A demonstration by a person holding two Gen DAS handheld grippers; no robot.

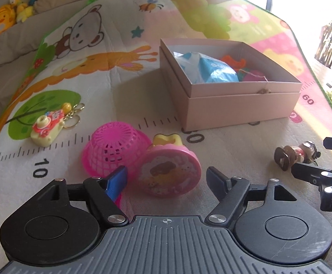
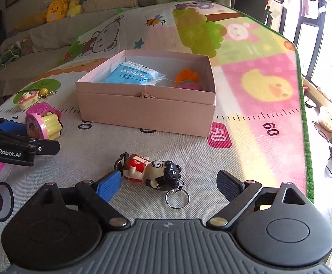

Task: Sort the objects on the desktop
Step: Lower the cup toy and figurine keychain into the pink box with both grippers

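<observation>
Left wrist view: the left gripper [image 1: 167, 179] angles down toward the play mat [image 1: 125, 86], jaws released and standing apart around the round pink toy [image 1: 168, 171]. No pad presses on it. The toy lies tipped on its side, its flat printed face toward the camera and its yellow top pointing away toward the pink box [image 1: 239, 105]. An overturned pink basket [image 1: 113, 150] touches it on the left; a toy camera keychain [image 1: 49, 125] lies farther left.

Right wrist view: the right gripper [image 2: 169, 183] also tilts down, jaws wide apart on either side of the figurine keychain [image 2: 152, 171]. The figurine lies flat, black-haired head and ring nearest the camera, feet away to the left.
</observation>
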